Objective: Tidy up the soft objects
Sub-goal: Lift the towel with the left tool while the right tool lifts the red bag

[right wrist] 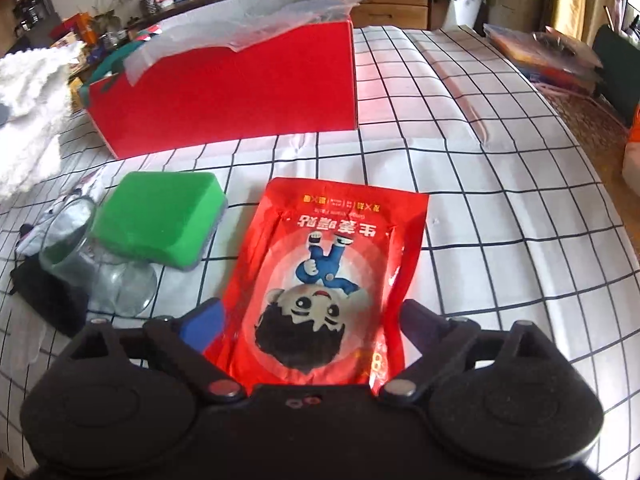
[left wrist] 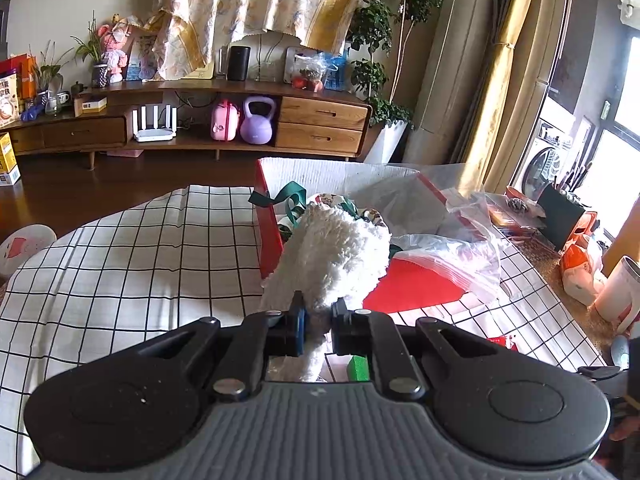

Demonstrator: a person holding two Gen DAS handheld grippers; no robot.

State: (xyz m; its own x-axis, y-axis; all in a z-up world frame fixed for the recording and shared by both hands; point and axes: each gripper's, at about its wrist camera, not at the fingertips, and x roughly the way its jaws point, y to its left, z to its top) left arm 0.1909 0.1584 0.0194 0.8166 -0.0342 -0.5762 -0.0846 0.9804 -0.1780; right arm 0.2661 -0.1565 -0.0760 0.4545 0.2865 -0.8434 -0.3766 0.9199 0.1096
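Observation:
My left gripper (left wrist: 318, 316) is shut on a fluffy white towel (left wrist: 336, 252) and holds it up over the near edge of the red box (left wrist: 269, 236). The box holds patterned cloth with a green strap (left wrist: 280, 198) and clear plastic bags (left wrist: 448, 236). In the right wrist view the towel (right wrist: 28, 92) hangs at the left beside the red box (right wrist: 224, 96). My right gripper (right wrist: 310, 320) is open, its fingers on either side of a red cartoon pouch (right wrist: 332, 276) lying flat on the checked cloth. A green sponge (right wrist: 160, 220) lies left of the pouch.
A clear glass jar (right wrist: 96, 264) lies on its side by a black cloth (right wrist: 48, 296) and a small grey item (right wrist: 72, 204). The checked tablecloth (right wrist: 480, 200) covers the table. Bags (left wrist: 580, 272) and a white cup (left wrist: 618, 288) stand at the right; a wooden cabinet (left wrist: 200, 120) stands behind.

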